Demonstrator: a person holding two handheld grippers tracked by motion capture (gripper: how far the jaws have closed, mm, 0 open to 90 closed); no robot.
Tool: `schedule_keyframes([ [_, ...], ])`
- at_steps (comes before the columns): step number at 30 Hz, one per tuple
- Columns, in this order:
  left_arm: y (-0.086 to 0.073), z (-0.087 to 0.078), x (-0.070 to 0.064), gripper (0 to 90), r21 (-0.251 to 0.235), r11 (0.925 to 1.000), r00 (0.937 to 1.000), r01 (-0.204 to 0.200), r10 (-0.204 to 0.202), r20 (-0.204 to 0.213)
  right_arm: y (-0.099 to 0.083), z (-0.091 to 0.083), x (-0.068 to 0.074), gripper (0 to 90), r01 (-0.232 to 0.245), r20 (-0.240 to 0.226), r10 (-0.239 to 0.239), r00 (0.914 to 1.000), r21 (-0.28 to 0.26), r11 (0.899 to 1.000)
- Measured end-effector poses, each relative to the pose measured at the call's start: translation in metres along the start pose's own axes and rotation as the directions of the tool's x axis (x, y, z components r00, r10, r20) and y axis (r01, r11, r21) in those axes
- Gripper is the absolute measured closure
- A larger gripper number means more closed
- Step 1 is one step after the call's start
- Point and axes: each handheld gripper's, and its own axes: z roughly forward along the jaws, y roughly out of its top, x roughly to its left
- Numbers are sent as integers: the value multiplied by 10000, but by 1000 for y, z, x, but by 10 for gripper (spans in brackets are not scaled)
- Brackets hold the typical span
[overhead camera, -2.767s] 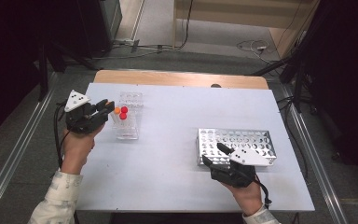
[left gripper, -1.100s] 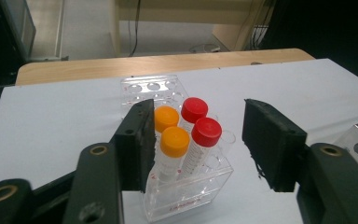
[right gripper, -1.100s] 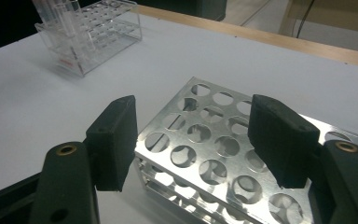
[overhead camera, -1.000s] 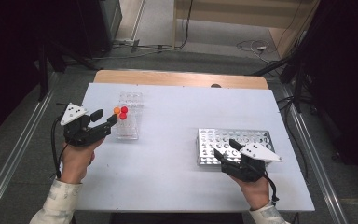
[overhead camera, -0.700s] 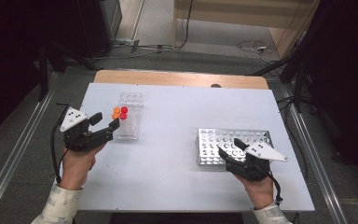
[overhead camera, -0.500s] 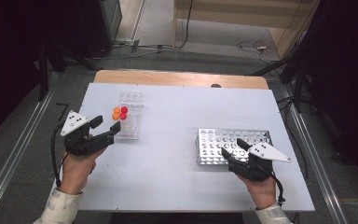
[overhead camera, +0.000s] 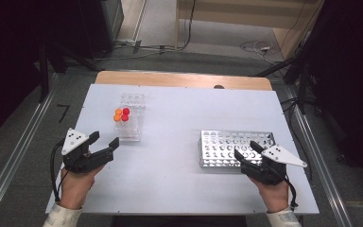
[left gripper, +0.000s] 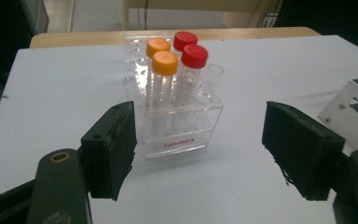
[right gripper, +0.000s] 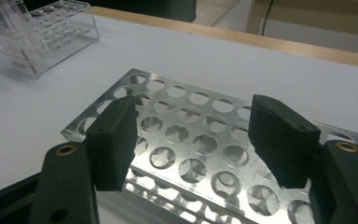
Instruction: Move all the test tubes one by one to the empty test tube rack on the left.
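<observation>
White worktop: clear tube rack with capped tubes at left, metal perforated rack at right. Left claw wide open, empty, near clear rack. Right claw wide open, empty, over metal rack.

The clear rack looks like glossy see-through plastic, and the tubes standing in it are clear too, with smooth matt orange and red caps. To its right, the perforated rack is bright, shiny sheet metal. Both sit on a smooth matt pale table edged with wood beyond the clear rack.
</observation>
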Motion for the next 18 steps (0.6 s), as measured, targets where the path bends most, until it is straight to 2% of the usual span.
schedule_keyframes([
  [5,-8,-3,5,231,-68,10000,9992,25,-28,-410,-4,-7,-10,313,-113,302,114,9995,-33,9999],
  [14,-16,-6,14,216,64,10000,9965,71,-65,-829,-14,-21,-29,307,-206,1013,209,9946,-38,9998],
  [18,-20,-8,20,216,139,9998,9951,132,-118,-977,-18,-28,-39,305,-370,1370,382,9898,-113,9993],
])
